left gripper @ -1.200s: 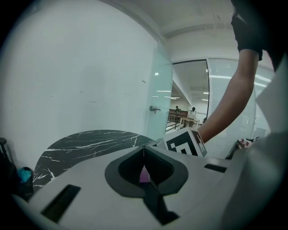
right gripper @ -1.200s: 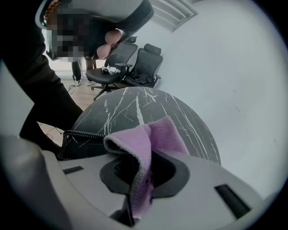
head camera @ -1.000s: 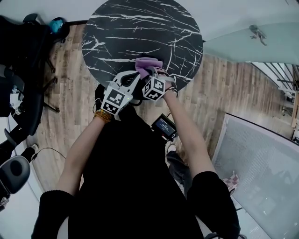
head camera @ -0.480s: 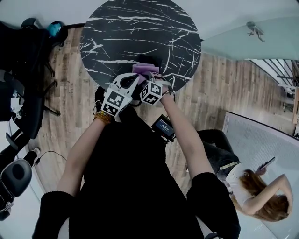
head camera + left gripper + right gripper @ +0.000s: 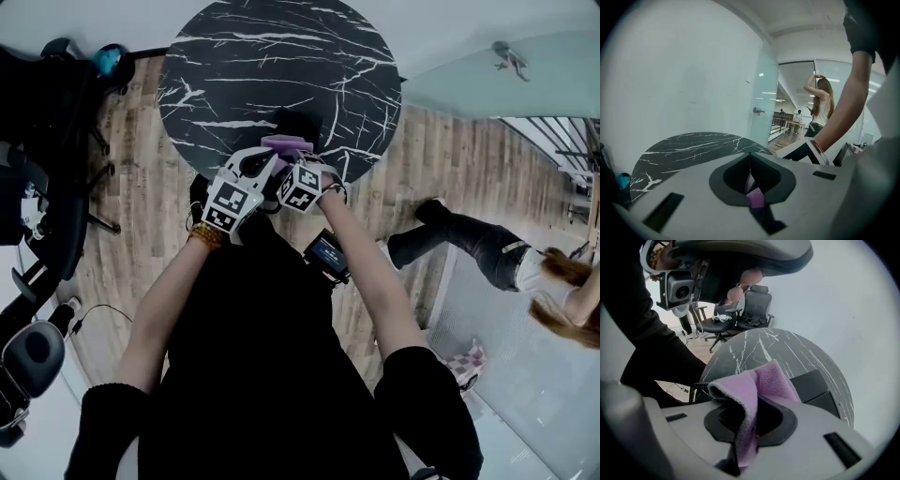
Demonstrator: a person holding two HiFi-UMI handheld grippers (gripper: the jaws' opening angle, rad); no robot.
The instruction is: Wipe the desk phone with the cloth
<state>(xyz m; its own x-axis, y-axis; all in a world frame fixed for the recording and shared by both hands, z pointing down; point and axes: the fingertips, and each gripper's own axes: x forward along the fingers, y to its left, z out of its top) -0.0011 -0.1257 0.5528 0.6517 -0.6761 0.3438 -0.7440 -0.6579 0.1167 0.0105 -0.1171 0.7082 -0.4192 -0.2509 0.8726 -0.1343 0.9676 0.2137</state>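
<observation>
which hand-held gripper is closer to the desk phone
Right. The right hand-held gripper, shut on the cloth, has the desk phone just beyond its jaws; the left hand-held gripper, also pinching cloth, sits to its left, farther off.

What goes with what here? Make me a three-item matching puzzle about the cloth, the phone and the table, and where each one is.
1. fluffy purple cloth
2. black plastic desk phone
3. round black white-veined marble table

A. stands on the wooden floor
B. rests on that table
C. pinched in the right claw

Pairs: 1-C, 2-B, 3-A
</observation>
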